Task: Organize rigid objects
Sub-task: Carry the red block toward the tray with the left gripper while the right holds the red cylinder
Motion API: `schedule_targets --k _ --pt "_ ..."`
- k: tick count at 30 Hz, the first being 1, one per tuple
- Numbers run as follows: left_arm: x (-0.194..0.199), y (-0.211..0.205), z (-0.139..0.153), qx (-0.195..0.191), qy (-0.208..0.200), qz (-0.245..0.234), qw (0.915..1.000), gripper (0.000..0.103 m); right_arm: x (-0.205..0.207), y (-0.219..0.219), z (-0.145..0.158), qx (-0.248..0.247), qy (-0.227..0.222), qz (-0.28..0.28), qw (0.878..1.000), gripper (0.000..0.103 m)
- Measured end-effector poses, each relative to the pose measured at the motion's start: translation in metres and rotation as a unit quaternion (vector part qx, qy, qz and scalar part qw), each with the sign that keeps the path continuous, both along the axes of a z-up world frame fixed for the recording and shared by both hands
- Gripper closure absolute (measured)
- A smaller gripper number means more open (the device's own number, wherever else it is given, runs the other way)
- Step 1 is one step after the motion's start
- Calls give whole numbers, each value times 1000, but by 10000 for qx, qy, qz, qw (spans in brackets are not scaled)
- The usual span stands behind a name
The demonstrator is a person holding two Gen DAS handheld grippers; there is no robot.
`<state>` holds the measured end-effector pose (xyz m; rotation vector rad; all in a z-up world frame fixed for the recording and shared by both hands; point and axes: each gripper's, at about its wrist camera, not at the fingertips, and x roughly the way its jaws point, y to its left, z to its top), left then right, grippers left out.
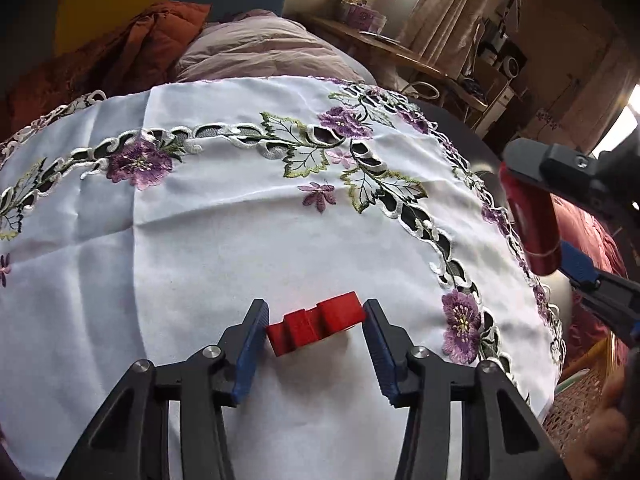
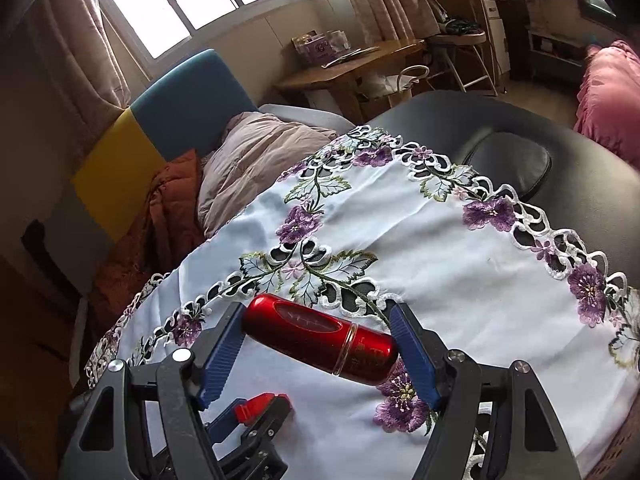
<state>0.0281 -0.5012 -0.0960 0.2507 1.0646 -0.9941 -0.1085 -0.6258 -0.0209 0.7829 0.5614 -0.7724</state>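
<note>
A small red notched block (image 1: 316, 326) lies on the white embroidered cloth (image 1: 240, 240). My left gripper (image 1: 315, 307) straddles it, both blue pads touching its ends. From the right wrist view the same block (image 2: 259, 403) shows low down in the left gripper (image 2: 256, 414). My right gripper (image 2: 318, 314) is shut on a glossy red metal tube (image 2: 320, 340), held crosswise above the cloth (image 2: 460, 280). In the left wrist view that tube (image 1: 532, 224) hangs at the right edge, clamped by the right gripper (image 1: 550, 216).
The cloth covers a black padded table (image 2: 540, 128). A pink quilt (image 1: 260, 52) and an orange blanket (image 1: 120, 52) lie beyond the far edge. A wooden desk (image 2: 352, 64) stands further back. A hand (image 1: 616, 420) shows at the lower right.
</note>
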Motion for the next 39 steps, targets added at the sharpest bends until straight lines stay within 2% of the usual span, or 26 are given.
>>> schedule_targets --k 4,8,11,17,19,23,26,30,39 --pt "-1 29 14 -128 -144 -17 9998 54 5 1 -3 53 33 143 9999 29" --pt "2 73 24 -38 -340 181 9993 54 21 7 -12 270 99 695 9972 29" --pt "4 111 29 53 -568 399 9976 54 37 19 -16 237 280 1170 9925 29" --pt "4 182 29 249 -835 778 9932 54 72 52 -32 194 856 2312 9689 29" --pt "3 201 24 277 -753 900 9927 54 80 62 -39 131 1144 2548 9601 29" --pt "2 219 12 229 -746 1067 9912 54 90 75 -51 -2 1581 2814 9465 29" --pt "-2 221 11 156 -894 1026 9906 55 95 78 -59 -71 1910 2875 9385 29" --pt "1 225 5 -14 -777 1098 9909 55 98 81 -68 -99 2219 2940 9296 29" --pt "1 227 2 -145 -754 1135 9906 55 100 85 -75 -149 2400 3003 9230 29"
